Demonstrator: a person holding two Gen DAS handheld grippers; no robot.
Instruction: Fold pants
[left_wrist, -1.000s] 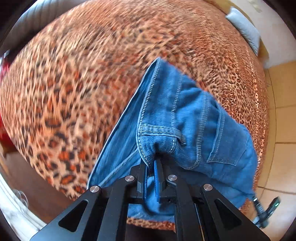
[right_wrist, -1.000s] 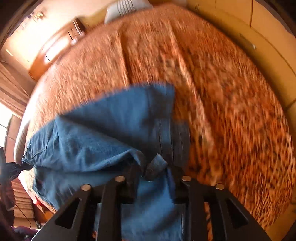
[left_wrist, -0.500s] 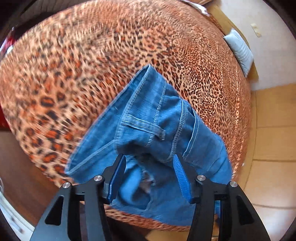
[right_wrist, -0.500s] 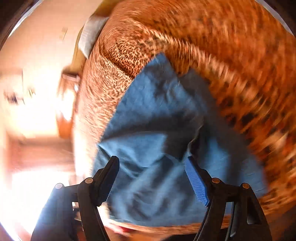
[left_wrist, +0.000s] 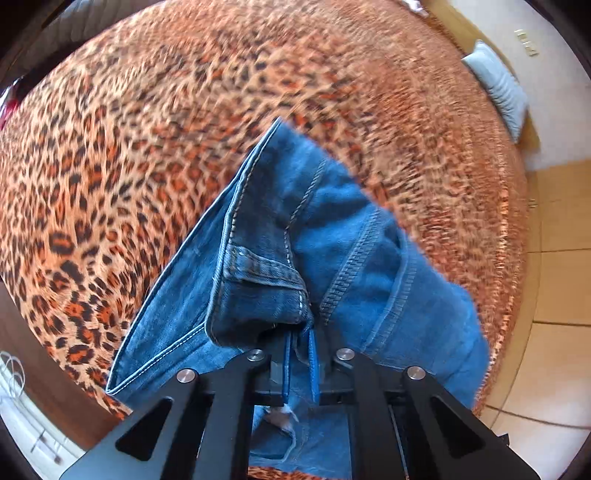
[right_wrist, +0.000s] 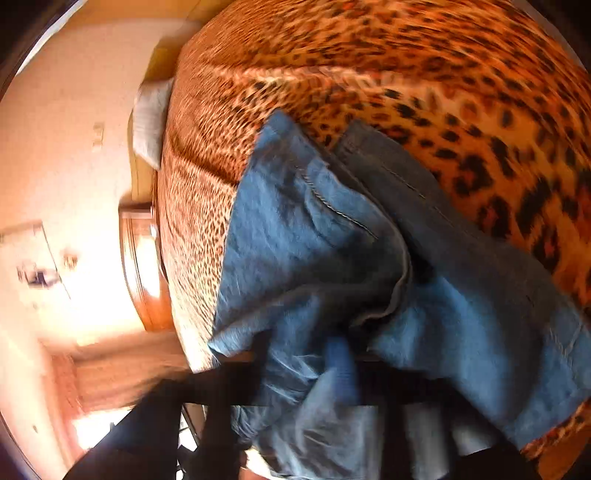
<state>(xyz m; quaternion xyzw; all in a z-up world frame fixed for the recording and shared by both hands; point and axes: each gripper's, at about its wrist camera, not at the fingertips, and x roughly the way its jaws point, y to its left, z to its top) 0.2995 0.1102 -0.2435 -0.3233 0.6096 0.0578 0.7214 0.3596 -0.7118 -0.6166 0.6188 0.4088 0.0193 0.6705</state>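
A leopard-print bedspread (left_wrist: 155, 155) covers the bed, with a pale pillow (left_wrist: 498, 85) at its far end and tiled floor beside it. The folded blue denim pants (left_wrist: 332, 251) lie near the bed's edge. Half a second ago both pairs of fingers stood spread over the cloth; now the left gripper (left_wrist: 299, 354) pinches the denim by the belt loop. The right gripper (right_wrist: 306, 369) is blurred and draped in fabric, so I cannot tell its state. A re-grip suggests another fold is coming.
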